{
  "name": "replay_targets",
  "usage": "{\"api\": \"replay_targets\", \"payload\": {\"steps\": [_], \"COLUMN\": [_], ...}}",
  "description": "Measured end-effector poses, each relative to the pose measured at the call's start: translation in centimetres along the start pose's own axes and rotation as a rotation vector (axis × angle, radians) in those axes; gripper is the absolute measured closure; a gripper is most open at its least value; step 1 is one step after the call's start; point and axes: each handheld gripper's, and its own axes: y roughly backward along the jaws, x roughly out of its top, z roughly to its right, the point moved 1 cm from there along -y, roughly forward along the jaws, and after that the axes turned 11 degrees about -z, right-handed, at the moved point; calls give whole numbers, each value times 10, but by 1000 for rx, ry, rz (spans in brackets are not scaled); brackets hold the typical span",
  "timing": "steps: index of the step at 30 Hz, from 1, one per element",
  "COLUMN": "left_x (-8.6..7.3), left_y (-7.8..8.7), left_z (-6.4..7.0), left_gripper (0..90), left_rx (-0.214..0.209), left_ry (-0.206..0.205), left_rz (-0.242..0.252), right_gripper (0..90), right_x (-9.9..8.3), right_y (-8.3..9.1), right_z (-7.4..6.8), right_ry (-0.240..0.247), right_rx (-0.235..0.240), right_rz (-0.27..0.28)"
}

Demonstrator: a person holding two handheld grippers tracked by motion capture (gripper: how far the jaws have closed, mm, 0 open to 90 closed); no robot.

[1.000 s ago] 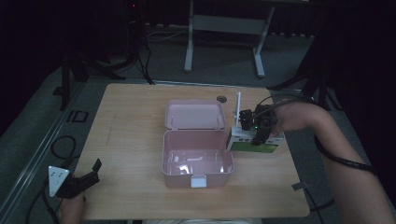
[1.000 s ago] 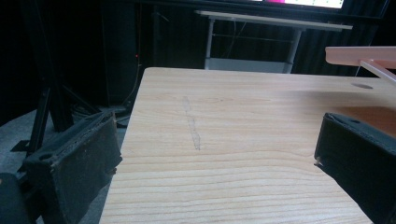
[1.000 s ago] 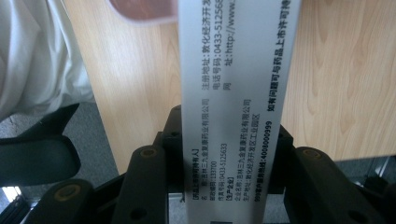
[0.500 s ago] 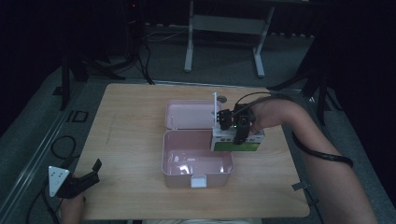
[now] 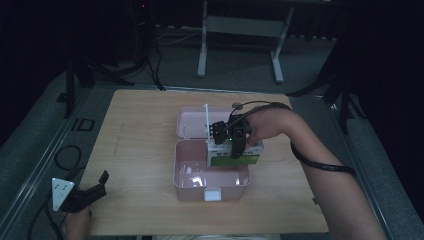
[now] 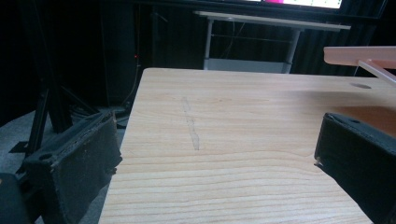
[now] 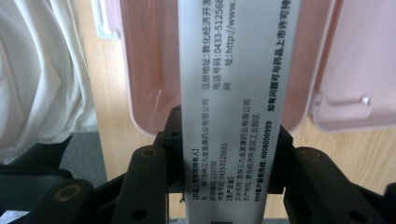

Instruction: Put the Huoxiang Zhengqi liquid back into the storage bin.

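From above we see a dim room and a pale wooden table (image 5: 140,130), where our right gripper (image 5: 235,145) pinches a green-and-white medicine box (image 5: 234,156) over the far right rim of the open pink case (image 5: 210,172), the tray just below and toward us. In the left gripper view, our left gripper (image 6: 210,163) is spread wide over bare wood, well away from the case. In the right gripper view, the box's (image 7: 231,93) long axis runs straight out from the clamping jaws with the tray (image 7: 149,70) behind it, so we judge the coming move is downward into it.

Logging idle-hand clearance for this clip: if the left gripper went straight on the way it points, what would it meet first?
Probably nothing soon: ahead of the left gripper lies bare table. The pink box sits off to its right; depth is hard to judge.
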Motion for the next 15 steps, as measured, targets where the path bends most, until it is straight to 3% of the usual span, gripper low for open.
{"api": "replay_targets", "payload": {"steps": [10,15], "left_x": [0,0], "left_y": [0,0], "left_z": [0,0], "left_gripper": [2,2], "left_rx": [-2,-4], "left_ry": [1,1], "left_rz": [1,0], "right_gripper": [626,626], "right_x": [27,35], "right_y": [-3,-14], "right_z": [-7,-9], "right_ry": [51,71], "right_rx": [10,25], "right_rz": [26,26]}}
